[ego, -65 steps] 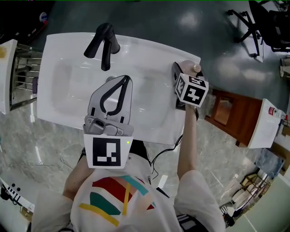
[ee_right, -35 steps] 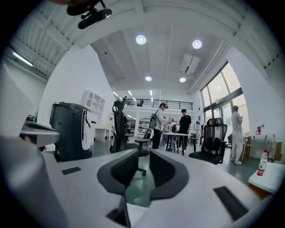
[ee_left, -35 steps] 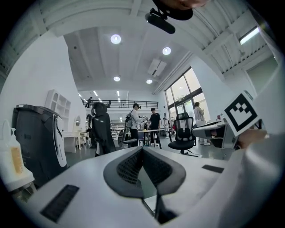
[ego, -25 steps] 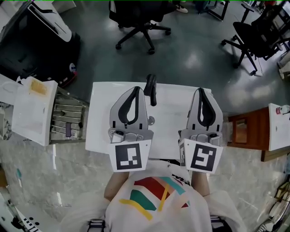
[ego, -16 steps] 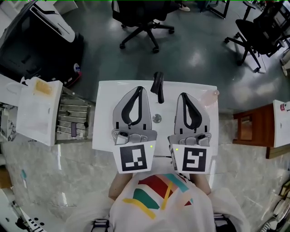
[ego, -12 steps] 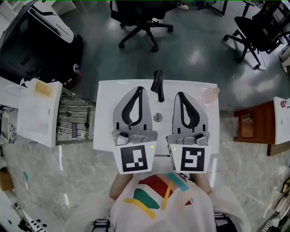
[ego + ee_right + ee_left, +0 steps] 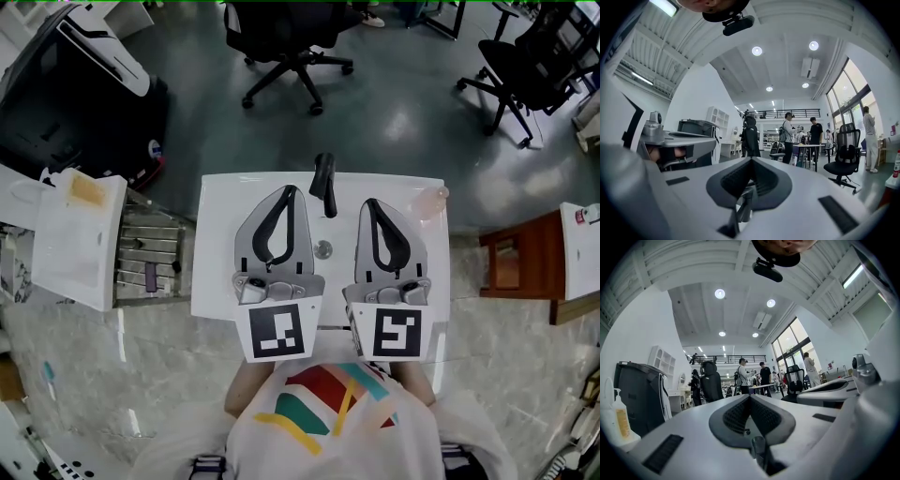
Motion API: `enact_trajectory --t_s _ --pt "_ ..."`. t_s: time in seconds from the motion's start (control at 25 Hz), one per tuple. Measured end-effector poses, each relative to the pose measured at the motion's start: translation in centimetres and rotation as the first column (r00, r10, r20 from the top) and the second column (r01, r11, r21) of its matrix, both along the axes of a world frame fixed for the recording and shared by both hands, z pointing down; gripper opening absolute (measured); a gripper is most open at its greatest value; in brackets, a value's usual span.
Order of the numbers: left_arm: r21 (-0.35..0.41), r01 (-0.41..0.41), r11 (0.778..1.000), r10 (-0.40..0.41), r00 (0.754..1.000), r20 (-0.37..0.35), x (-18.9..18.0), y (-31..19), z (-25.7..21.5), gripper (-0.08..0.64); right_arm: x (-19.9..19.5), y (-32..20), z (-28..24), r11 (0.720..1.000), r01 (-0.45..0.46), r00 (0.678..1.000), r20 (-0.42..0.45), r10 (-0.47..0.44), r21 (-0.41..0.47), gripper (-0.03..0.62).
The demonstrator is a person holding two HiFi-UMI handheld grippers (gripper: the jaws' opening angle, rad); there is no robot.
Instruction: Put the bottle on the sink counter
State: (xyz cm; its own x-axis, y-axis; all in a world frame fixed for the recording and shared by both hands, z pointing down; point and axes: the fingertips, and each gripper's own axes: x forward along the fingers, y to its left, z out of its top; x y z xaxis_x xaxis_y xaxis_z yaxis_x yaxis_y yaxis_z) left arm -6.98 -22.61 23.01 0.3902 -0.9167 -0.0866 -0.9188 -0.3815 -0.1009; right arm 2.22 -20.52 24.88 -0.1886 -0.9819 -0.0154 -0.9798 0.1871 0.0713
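A: Whereabouts of bottle?
B: Upper right corner of sink counter, apparently upright; just right of right gripper, farther from left gripper.
A: Jaws?
B: Both pairs pressed together, empty, flanking black faucet. Grey floor, office chairs beyond.

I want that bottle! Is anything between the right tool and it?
Nothing visible. The bottle stands on the sink counter's far right corner; only bare white sink lies between it and the right tool.
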Motion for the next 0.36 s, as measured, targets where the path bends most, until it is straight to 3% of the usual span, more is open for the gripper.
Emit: enact_trajectory --t_s 0.36 --pt "0.009 -0.014 1.0 0.014 1.0 0.006 0.42 0.26 -0.66 0.017 -0.19 0.25 -0.69 1.0 0.009 1.0 -0.009 -0.009 0.005 0.012"
